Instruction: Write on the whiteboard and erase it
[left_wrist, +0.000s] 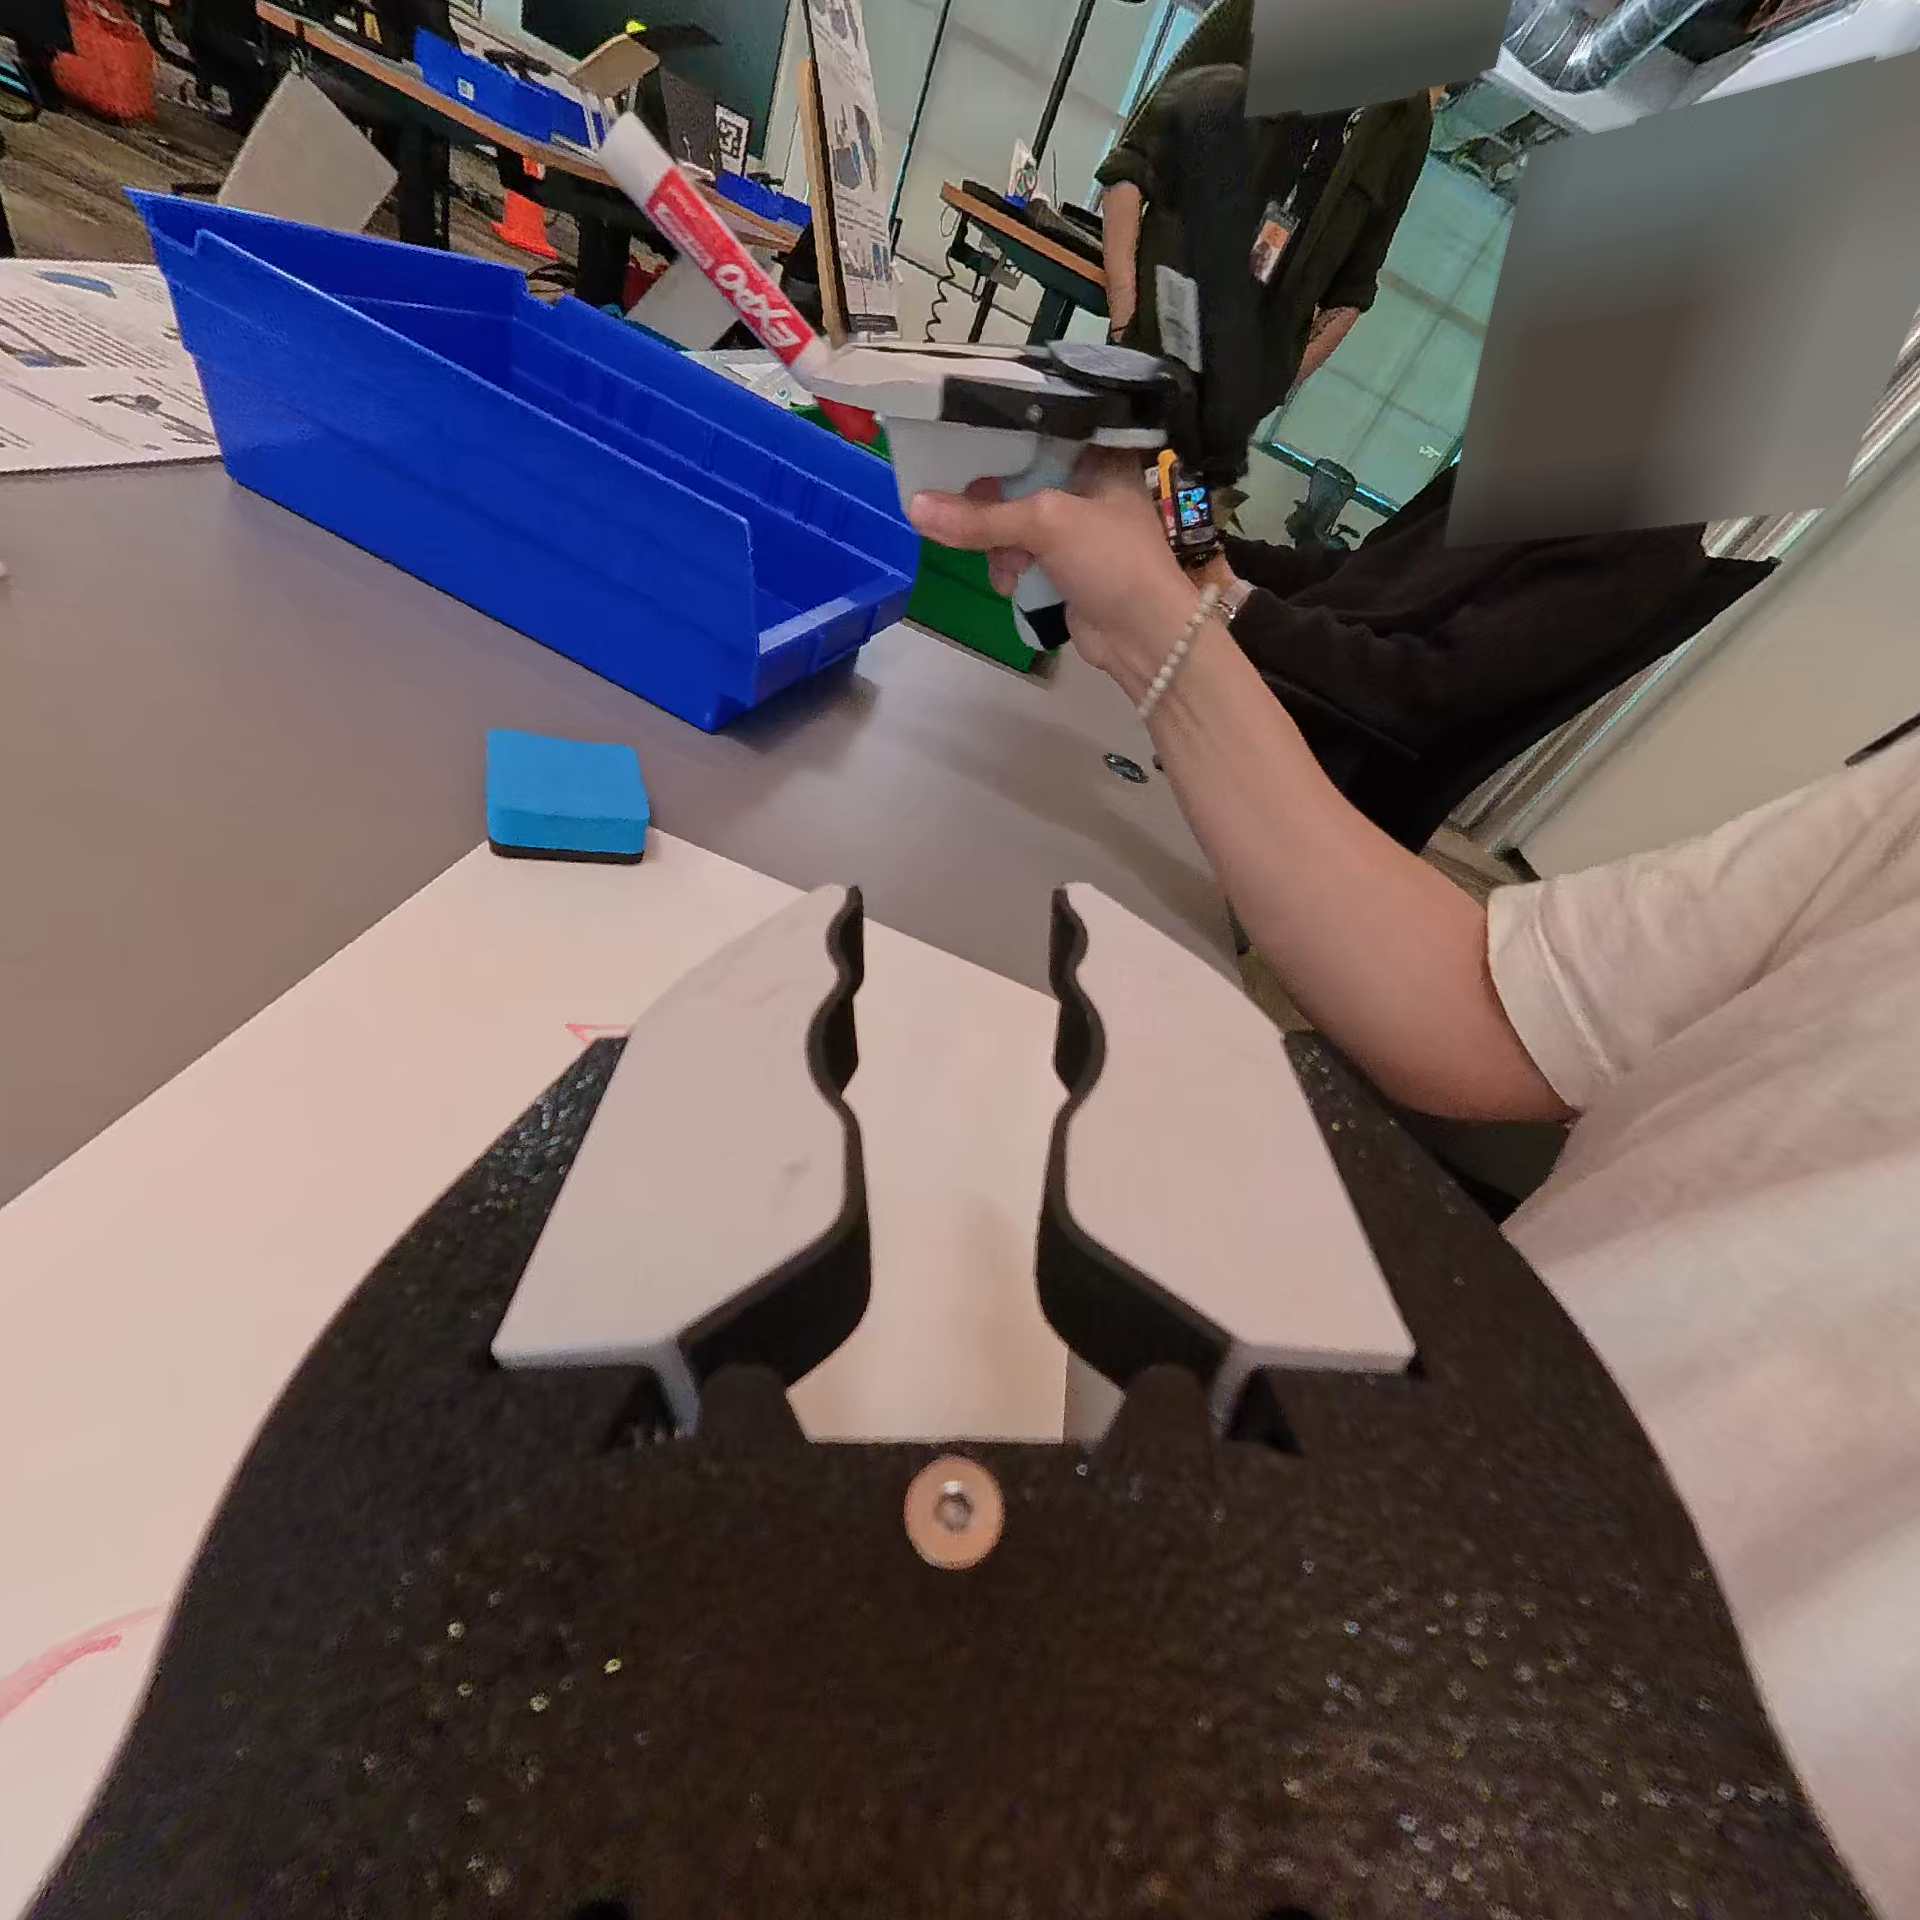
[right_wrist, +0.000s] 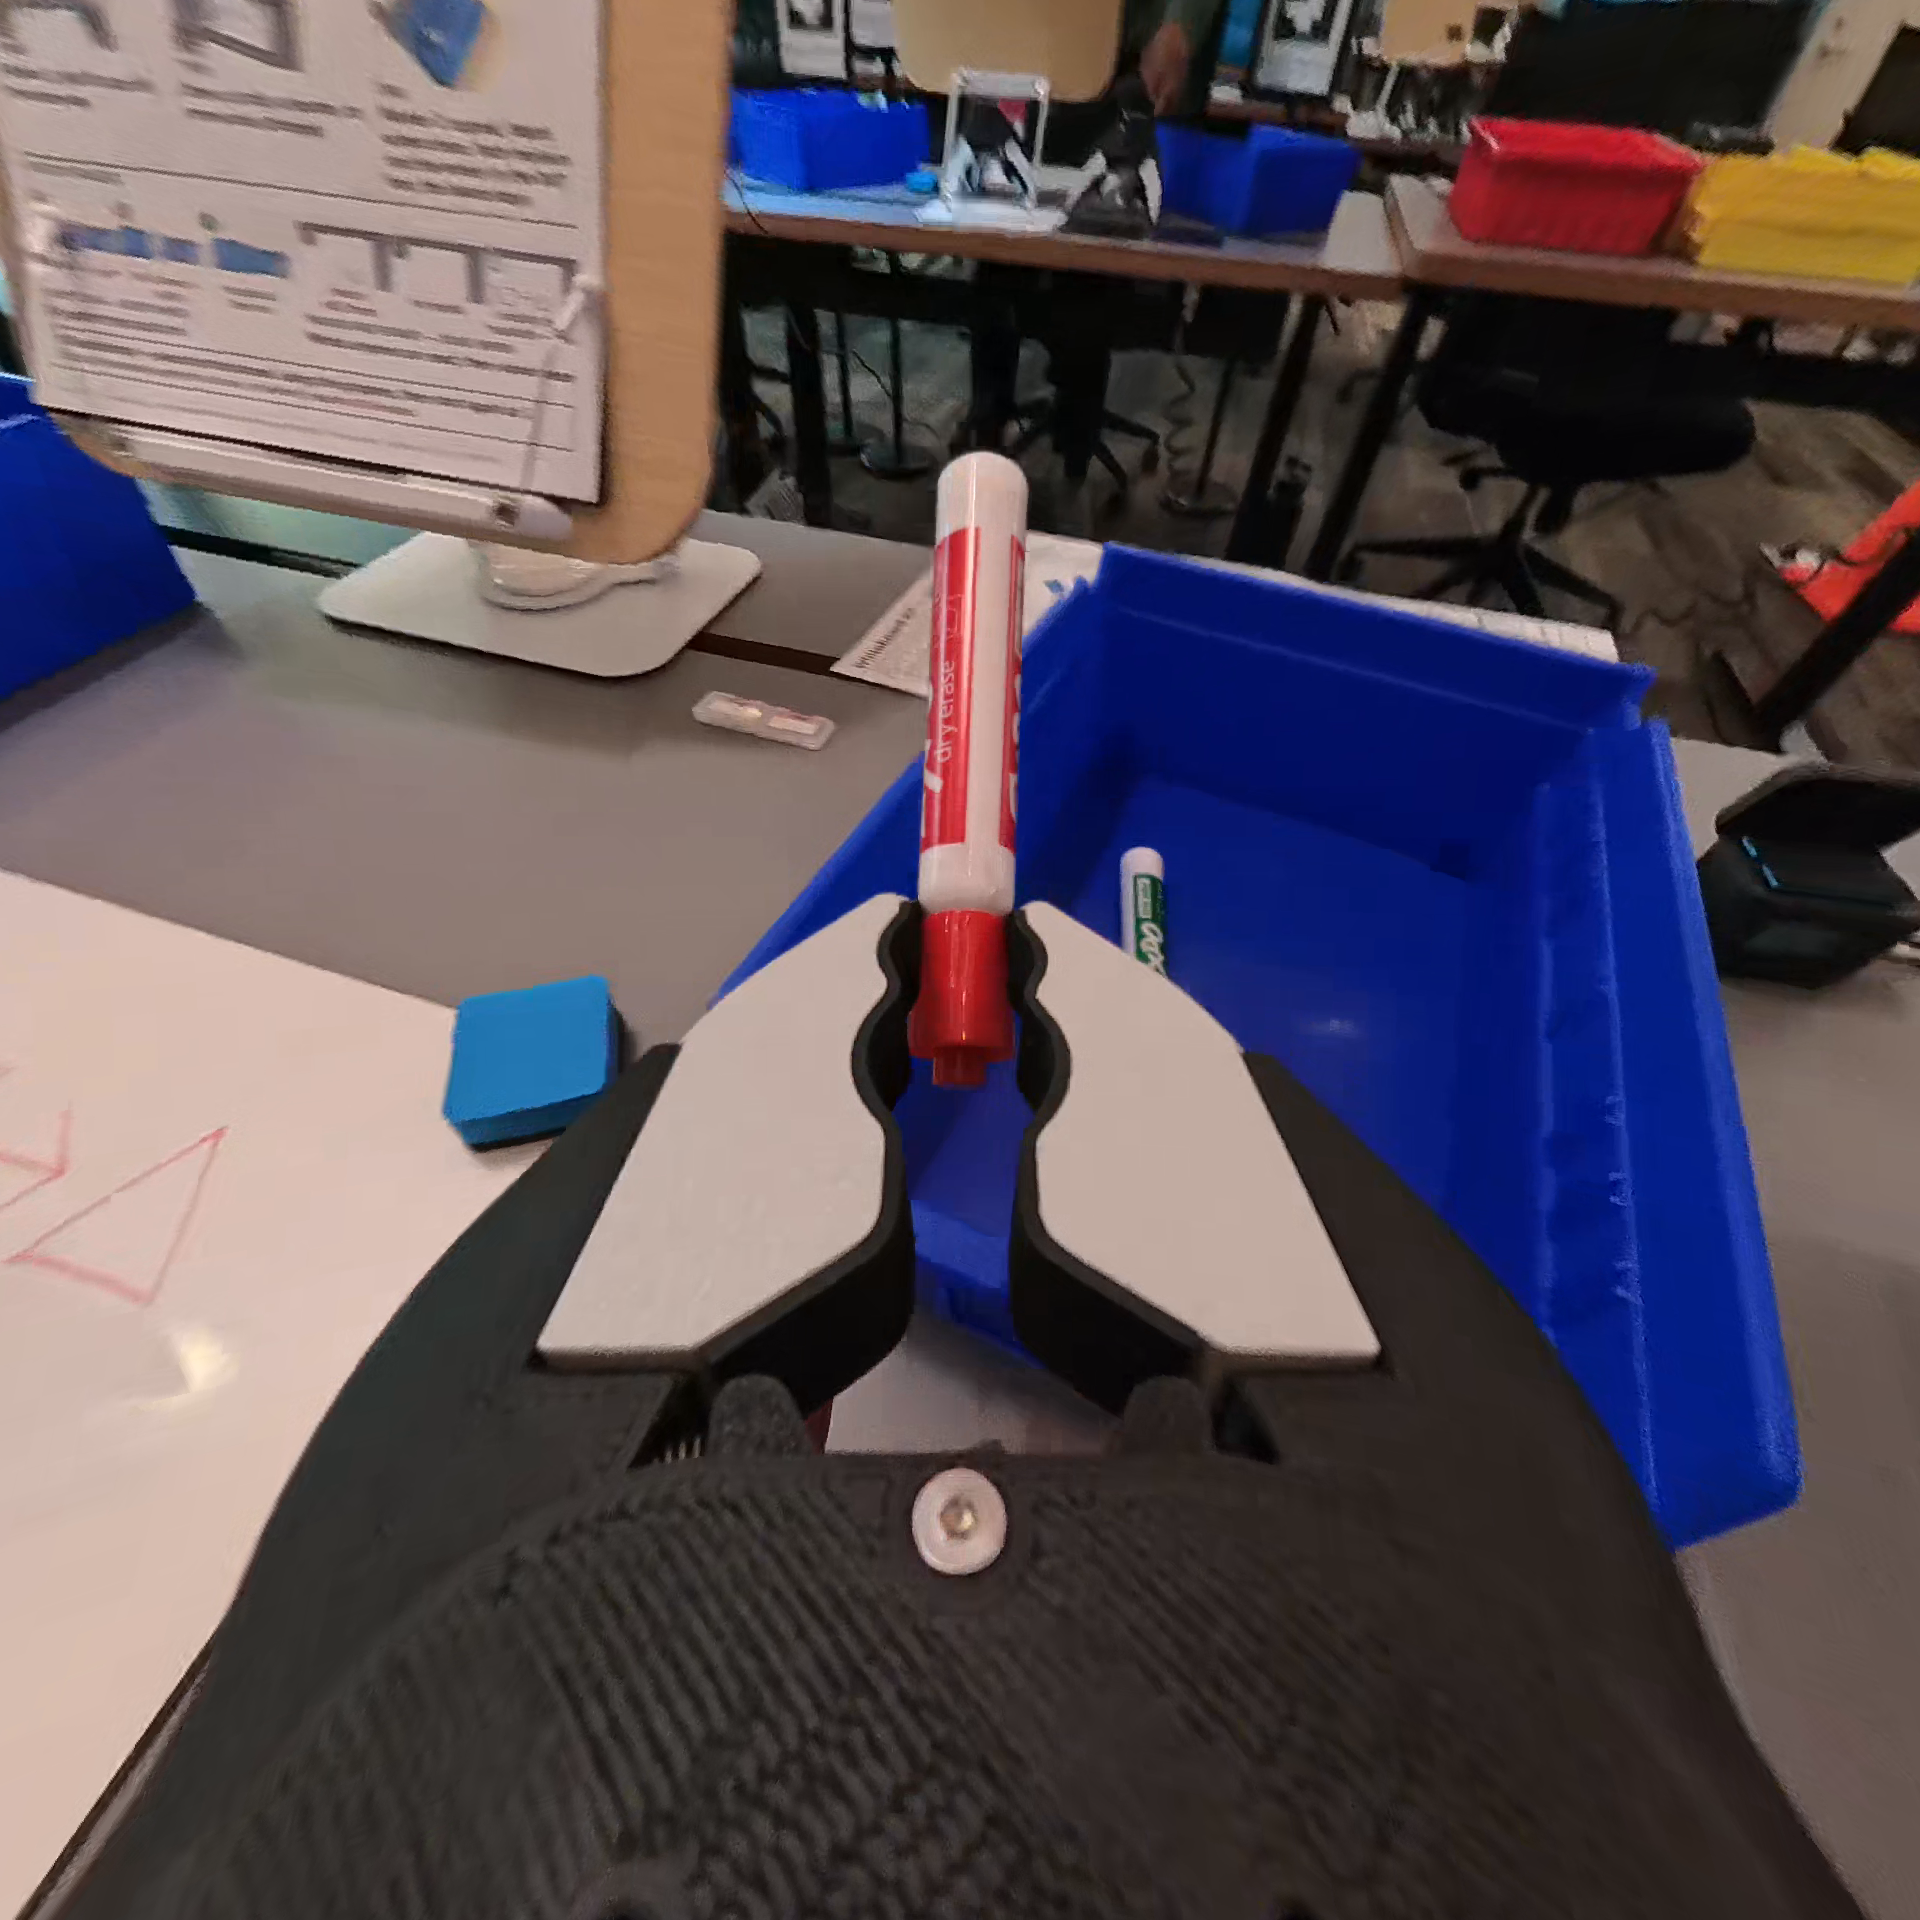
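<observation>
**Two grippers, one capped marker held over the bin**

Two risks were judged likeliest. The red marker (right_wrist: 971, 727) was pinched only at its red cap end by the right gripper (right_wrist: 961, 997), its long white barrel standing clear beyond the fingertips; a slight loosening could have let it pivot or drop, and a fall outside the bin onto the bench was thought possible. The second risk lay with the eraser: red triangles were seen on the whiteboard (right_wrist: 208, 1351), and a careless sweep could have pushed the board along the bench rather than wiping it.

At the left, the whiteboard was laid flat on the grey bench (right_wrist: 416, 810). The blue eraser (left_wrist: 566, 795) was set at the board's far corner; whether it rested on the board or just off it could not be told. The left gripper (left_wrist: 956, 956) was held over the board's near part, its fingers parted by a moderate gap with nothing between them.

Further right, the blue bin (right_wrist: 1455, 935) was stood on the bench just beside the board. One green marker (right_wrist: 1143, 914) was lying in it; the rest of its visible floor was bare.
</observation>
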